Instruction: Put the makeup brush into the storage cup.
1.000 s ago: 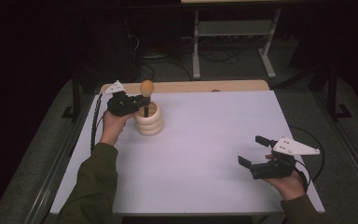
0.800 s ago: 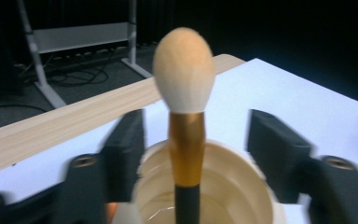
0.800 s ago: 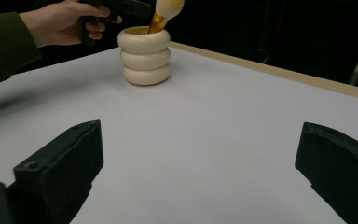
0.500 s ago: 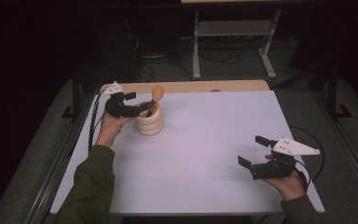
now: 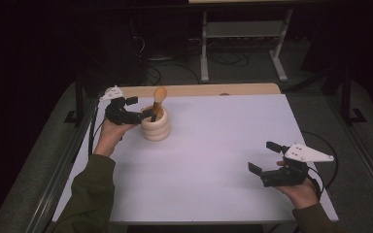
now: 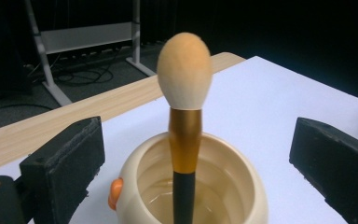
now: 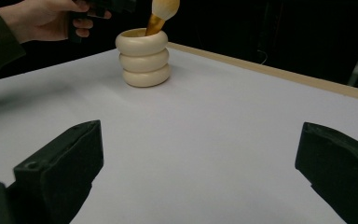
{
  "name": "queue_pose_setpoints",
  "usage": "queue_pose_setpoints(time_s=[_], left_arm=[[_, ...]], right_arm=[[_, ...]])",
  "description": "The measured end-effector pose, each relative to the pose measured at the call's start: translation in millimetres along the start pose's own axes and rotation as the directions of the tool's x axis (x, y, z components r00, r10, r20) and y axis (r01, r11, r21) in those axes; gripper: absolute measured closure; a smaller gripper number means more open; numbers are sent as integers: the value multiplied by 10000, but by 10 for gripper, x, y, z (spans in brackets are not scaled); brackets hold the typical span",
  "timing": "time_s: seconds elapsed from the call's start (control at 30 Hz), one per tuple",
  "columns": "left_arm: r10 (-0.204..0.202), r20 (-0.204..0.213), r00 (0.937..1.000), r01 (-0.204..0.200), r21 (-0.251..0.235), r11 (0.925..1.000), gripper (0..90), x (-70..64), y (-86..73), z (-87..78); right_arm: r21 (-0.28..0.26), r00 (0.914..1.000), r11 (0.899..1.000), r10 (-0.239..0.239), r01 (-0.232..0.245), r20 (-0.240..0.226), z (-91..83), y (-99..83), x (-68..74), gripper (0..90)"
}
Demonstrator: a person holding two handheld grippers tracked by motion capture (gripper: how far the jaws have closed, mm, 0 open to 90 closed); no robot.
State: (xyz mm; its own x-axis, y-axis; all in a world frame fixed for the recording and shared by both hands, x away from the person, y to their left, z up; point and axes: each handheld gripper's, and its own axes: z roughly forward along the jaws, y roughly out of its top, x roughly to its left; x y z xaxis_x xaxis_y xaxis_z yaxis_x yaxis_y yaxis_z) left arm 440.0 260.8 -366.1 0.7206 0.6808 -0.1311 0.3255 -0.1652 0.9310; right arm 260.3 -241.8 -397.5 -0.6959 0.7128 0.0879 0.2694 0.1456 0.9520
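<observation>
A cream cup (image 5: 155,127) shaped like three stacked rings stands at the far left of the white table (image 5: 213,145). In it stands a makeup brush (image 5: 159,97) with a peach head, gold ferrule and black handle, leaning slightly. My left gripper (image 5: 143,109) is at the cup's left rim, open. In the left gripper view its jaws (image 6: 198,140) stand wide on either side of the brush (image 6: 185,74) and cup (image 6: 233,196), touching neither. My right gripper (image 5: 262,156) hovers open near the front right, holding nothing, and points (image 7: 196,154) toward the cup (image 7: 144,58) and brush (image 7: 161,11).
A wooden strip (image 5: 199,90) runs along the table's far edge. Behind it on the dark floor are a metal stand (image 5: 243,43) and cables (image 5: 223,60). Metal rails flank both sides of the table. A small orange knob (image 6: 115,193) sticks out of the cup's side.
The brush dropped lower into the cup, tipped to the right, then came back nearly upright. The left gripper drew back a little to the left. The right gripper stayed still.
</observation>
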Motion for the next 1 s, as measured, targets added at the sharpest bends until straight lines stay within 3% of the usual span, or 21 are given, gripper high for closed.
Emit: queue_pose_setpoints(time_s=[0.7,0.83,0.9,1.0], left_arm=[[-161,103,9998,162,-81,9998,31,-228,-115,-324],[-67,94,9999,67,18,10000,32,-293,-171,-369],[39,108,9999,-42,315,9995,39,-324,-185,-374],[-18,189,9998,15,170,9999,40,-375,-216,-402]], right_arm=[[6,10000,10000,20,-20,-28,15,11,11,3],[-16,10000,10000,-21,21,-32,10,13,8,3],[-19,10000,10000,-25,25,-39,12,14,9,3],[-11,10000,10000,-17,17,-42,10,19,17,3]])
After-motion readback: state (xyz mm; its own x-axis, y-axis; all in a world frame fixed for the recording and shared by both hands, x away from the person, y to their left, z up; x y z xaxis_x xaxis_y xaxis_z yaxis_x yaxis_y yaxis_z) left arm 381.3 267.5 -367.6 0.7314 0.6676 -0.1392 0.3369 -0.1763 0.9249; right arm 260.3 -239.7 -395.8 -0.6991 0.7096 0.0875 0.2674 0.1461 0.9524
